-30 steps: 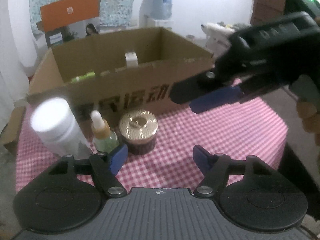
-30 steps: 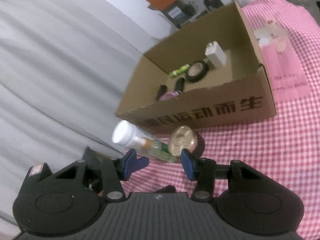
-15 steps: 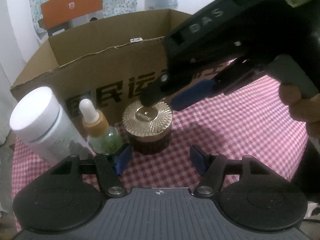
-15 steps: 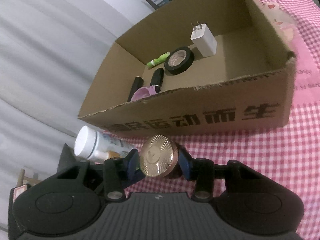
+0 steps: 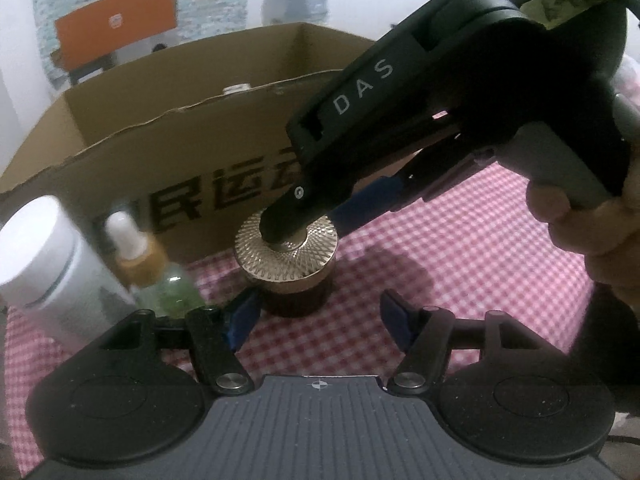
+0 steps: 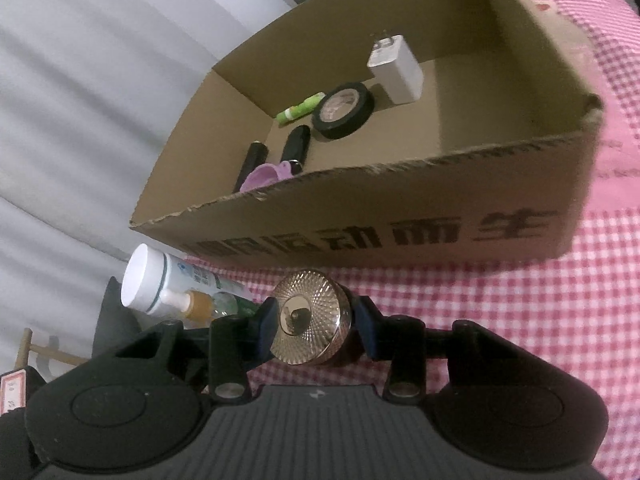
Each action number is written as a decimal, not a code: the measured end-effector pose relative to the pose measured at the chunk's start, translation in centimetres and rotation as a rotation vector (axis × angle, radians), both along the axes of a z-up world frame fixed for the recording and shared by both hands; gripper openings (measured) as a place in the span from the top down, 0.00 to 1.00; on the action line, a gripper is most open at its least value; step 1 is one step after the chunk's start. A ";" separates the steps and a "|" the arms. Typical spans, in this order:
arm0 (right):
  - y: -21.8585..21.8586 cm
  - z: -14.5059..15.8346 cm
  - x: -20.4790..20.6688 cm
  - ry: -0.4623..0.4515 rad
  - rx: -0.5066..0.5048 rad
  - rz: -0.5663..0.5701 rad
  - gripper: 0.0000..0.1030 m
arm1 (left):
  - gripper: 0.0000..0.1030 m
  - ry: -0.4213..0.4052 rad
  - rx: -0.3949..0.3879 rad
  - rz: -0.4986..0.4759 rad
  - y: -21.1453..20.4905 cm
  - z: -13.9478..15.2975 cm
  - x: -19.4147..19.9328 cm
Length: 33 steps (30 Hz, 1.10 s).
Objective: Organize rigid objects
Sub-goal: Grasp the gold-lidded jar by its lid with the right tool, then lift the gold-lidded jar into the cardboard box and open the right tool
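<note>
Mid-task: charger [image 6: 396,68], tape roll [image 6: 344,110] and small tubes already in cardboard box [image 6: 400,216]; gold-lidded jar [image 6: 310,318] on checked cloth, clamped by right gripper [image 6: 316,322]; white bottle [image 5: 44,252] and dropper bottle [image 5: 148,268] outside; left gripper [image 5: 316,316] open, empty.

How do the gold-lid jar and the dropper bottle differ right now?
The gold-lid jar is squat and dark with a wide ribbed metallic lid; the dropper bottle is slimmer, green glass with an amber collar and white bulb. The jar sits between the right tool's fingers; nothing grips the dropper bottle, which stands just off the left tool's left finger. Both stand upright on the checked cloth in front of the cardboard box.
</note>
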State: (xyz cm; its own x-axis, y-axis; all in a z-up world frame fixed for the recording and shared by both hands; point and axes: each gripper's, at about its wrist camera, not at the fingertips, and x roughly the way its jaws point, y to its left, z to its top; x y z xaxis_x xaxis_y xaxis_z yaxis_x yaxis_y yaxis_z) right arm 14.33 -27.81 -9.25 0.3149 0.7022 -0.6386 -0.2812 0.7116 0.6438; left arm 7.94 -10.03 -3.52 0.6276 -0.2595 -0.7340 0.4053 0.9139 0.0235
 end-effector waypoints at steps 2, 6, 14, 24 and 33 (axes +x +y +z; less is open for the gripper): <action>-0.8 0.0 -0.5 0.001 -0.009 -0.015 0.56 | 0.36 -0.011 0.016 -0.040 -0.8 0.0 -0.3; -2.7 -0.1 -1.6 0.015 -0.012 -0.049 0.56 | 0.36 -0.039 0.017 -0.140 -2.1 0.3 -1.4; -5.7 0.1 -3.1 0.010 0.020 -0.119 0.56 | 0.36 -0.070 0.053 -0.154 -3.0 0.6 -2.6; -4.9 -0.2 -1.5 -0.006 0.017 -0.092 0.49 | 0.37 -0.067 0.116 -0.028 -3.1 -0.2 0.7; -3.6 -1.3 -0.3 0.013 0.031 -0.067 0.49 | 0.43 -0.034 0.107 -0.011 -3.2 -0.3 2.7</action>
State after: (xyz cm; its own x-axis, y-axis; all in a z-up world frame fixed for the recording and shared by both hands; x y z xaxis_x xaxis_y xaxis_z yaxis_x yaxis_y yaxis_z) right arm 13.98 -31.42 -10.53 0.3538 0.6993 -0.6211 -0.2252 0.7082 0.6691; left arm 10.66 -13.26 -3.81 0.6500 -0.1882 -0.7362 0.4130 0.9007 0.1344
